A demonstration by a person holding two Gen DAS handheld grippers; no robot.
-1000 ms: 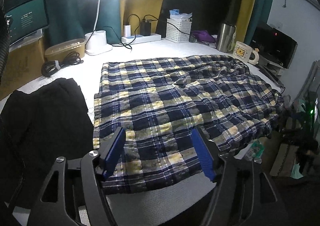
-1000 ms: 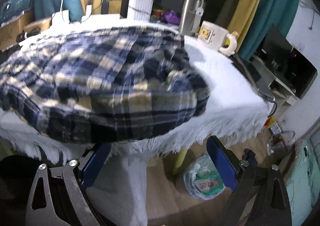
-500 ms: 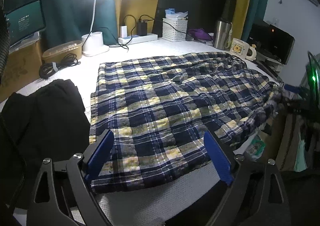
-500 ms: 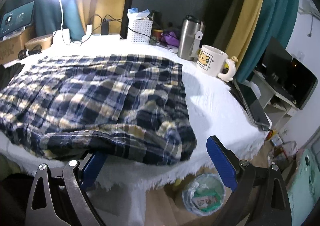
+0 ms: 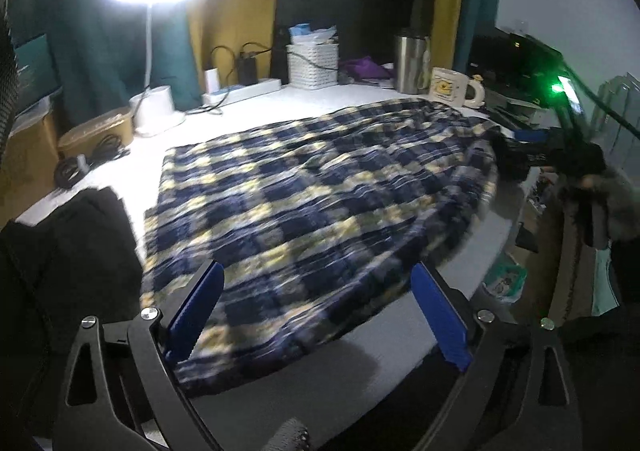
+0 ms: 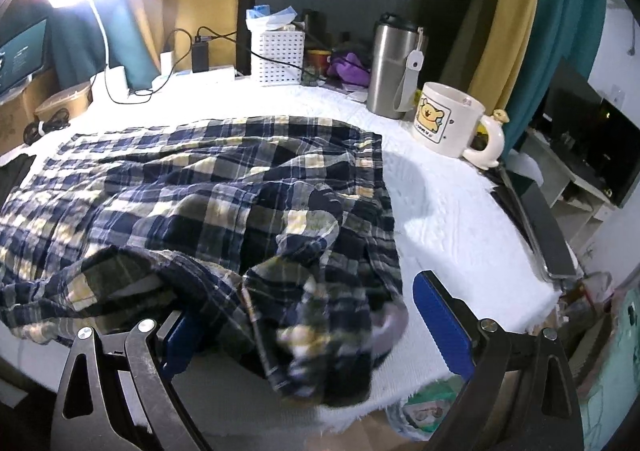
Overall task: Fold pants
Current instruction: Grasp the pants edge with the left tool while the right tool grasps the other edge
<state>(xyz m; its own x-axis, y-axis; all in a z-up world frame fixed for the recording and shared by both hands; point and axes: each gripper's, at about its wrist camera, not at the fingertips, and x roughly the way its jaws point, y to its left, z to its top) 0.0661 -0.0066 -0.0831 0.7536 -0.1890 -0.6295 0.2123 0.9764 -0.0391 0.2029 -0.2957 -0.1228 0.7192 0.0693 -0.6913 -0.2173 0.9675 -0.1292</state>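
Note:
Blue, yellow and white plaid pants (image 5: 320, 191) lie spread across the white-covered table (image 6: 460, 219). My left gripper (image 5: 316, 267) hovers over their near left end. Its jaws are opening, and the cloth lies below them with neither pad pressing on it. In the right wrist view the right end of the pants (image 6: 200, 191) is rumpled, with a bunched fold (image 6: 320, 331) lying between the wide-apart fingers of my right gripper (image 6: 300, 299). The cloth hides part of its left pad, and the right pad stands clear of it.
A black garment (image 5: 60, 259) lies at the table's left. Along the back stand a lit lamp (image 5: 154, 107), a white basket (image 6: 280, 55), a steel tumbler (image 6: 394, 71) and a bear mug (image 6: 452, 123). A dark slab (image 6: 536, 219) lies on the right edge, with a bin (image 6: 424, 411) below.
The left jaws have widened and that gripper has drawn back a little. The right gripper has risen and come in over the table, and the pants' hanging end now lies bunched on top.

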